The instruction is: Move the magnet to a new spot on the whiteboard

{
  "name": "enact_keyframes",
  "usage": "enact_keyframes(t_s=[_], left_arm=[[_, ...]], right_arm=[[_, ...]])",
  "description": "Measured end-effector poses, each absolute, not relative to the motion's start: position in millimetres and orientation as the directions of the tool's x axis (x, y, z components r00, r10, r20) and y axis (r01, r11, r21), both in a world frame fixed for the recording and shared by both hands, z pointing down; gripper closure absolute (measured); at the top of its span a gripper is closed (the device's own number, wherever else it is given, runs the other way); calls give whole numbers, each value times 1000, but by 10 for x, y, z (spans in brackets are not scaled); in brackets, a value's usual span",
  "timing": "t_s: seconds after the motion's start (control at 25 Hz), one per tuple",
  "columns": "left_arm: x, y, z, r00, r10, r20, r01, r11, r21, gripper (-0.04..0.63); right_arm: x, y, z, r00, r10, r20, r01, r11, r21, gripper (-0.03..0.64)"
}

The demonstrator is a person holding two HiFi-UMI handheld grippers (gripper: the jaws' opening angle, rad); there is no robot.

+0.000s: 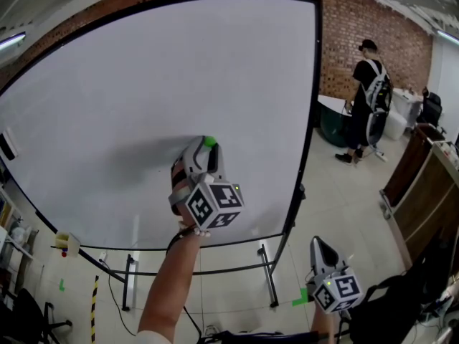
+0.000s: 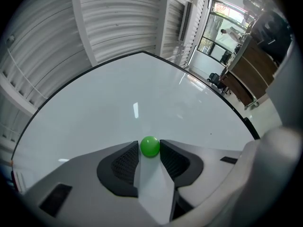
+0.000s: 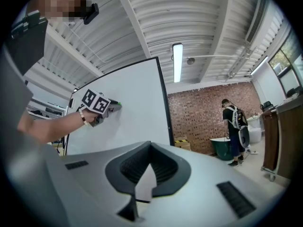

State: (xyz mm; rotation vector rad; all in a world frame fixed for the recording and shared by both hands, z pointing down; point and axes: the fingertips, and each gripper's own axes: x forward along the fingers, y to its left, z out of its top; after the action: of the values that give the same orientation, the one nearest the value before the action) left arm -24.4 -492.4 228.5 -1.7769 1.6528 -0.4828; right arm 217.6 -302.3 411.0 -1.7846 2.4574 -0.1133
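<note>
The magnet is clamped between the tips of the left gripper, straight ahead of it and against the whiteboard. The right gripper is kept closed on nothing, low and well apart from it.

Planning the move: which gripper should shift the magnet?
Left. The left gripper is at the whiteboard, jaws closed on the green magnet; the right gripper is low, off the board, shut and empty.
</note>
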Motion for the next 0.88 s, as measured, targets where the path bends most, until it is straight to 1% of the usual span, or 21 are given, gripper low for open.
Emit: enact_keyframes(t_s=[0.24, 0.44, 0.56, 0.68, 0.8, 0.88], left_arm=[[-225, -4917, 2307, 123, -981, -152, -713, 19, -700, 469], [-257, -4910, 2288, 136, -982, -131, -742, -14, -670, 472], [-259, -4692, 2280, 201, -974, -104, -839, -117, -532, 472], [-255, -4396, 2385, 282, -956, -74, -916, -245, -319, 472], [-205, -4101, 2693, 334, -942, -27, -936, -329, -122, 472], [-161, -3891, 2979, 340, -940, 12, -939, -340, -42, 472]], right_arm=[[2255, -2973, 4111, -290, -956, -40, -948, 293, -126, 598], [2234, -2983, 4097, -302, -953, -38, -944, 304, -127, 598], [2231, -2976, 4073, -326, -945, -38, -937, 328, -123, 598], [2251, -3024, 4063, -360, -932, -40, -924, 362, -124, 598], [2307, -3058, 4109, -401, -916, -27, -906, 401, -138, 598], [2349, -3058, 4174, -431, -902, -7, -892, 427, -149, 598]])
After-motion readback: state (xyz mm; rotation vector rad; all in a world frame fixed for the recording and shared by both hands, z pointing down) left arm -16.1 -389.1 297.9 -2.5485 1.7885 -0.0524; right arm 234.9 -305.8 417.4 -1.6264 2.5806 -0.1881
